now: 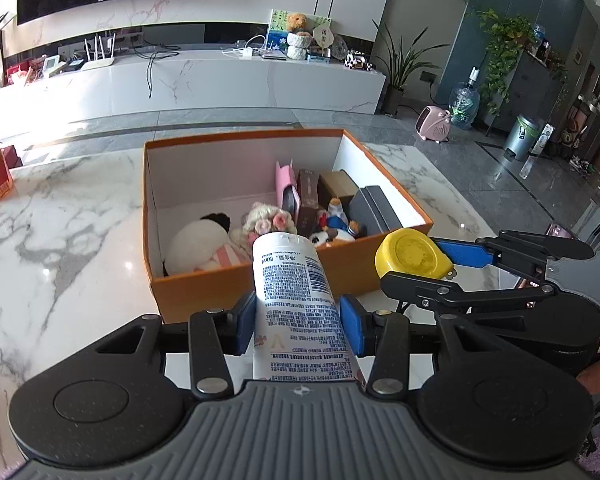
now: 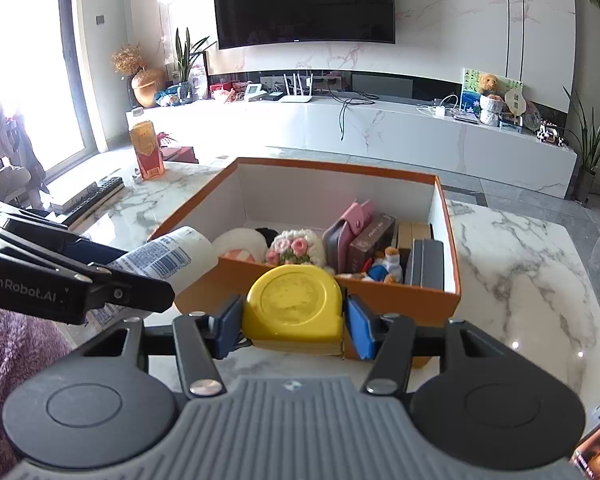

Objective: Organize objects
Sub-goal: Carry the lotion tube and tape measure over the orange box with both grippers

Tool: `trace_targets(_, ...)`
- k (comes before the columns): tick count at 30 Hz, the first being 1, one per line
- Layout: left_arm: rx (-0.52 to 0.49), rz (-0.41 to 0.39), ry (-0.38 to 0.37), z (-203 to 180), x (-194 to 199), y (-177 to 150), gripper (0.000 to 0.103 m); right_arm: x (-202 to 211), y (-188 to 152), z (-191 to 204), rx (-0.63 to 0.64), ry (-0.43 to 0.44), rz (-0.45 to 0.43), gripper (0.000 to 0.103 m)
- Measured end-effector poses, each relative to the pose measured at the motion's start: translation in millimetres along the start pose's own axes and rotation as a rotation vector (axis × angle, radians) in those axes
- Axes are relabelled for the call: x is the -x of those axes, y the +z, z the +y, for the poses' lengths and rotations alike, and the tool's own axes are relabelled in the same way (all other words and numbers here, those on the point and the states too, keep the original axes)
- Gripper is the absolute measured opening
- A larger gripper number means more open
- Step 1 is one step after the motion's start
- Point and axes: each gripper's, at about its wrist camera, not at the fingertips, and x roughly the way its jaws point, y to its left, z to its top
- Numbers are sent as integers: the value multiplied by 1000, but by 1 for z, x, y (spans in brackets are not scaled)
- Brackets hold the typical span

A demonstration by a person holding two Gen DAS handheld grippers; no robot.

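My left gripper (image 1: 298,326) is shut on a white tube with blue print (image 1: 296,296), cap end pointing toward the orange box (image 1: 236,286). In the right wrist view that tube (image 2: 172,258) sticks out at the left, above the box's near left corner. My right gripper (image 2: 292,326) is shut on a yellow tape measure (image 2: 294,304), held just short of the orange box (image 2: 400,300); the left wrist view shows the tape measure (image 1: 414,254) at the right. The box holds a plush toy (image 1: 198,246), a pink wallet (image 2: 350,222), small boxes and figurines.
The box stands on a marble table (image 1: 60,220). An orange bottle (image 2: 148,154) and remote controls (image 2: 90,196) lie at the table's far left. A fuzzy purple sleeve (image 2: 16,360) shows at the lower left. Behind are a white TV bench (image 2: 380,132) and a television (image 2: 304,0).
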Motion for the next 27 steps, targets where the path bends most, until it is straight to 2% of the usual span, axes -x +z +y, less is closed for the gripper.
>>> trace_targets(7,-10,-22,36,21,-17,41,52,-30,39,-6,21,-2,-23,58)
trace_targets(14,-52,-4,87,38,-46,67,52,-81,64,-18,-11,35,17,58)
trace_targets(21,-104,59,107,49,-84,86,52,-135,81,-22,42,38,82,58)
trace_targets(27,-119,106,106,59,-113,95,52,-168,98,-47,21,46,122,58)
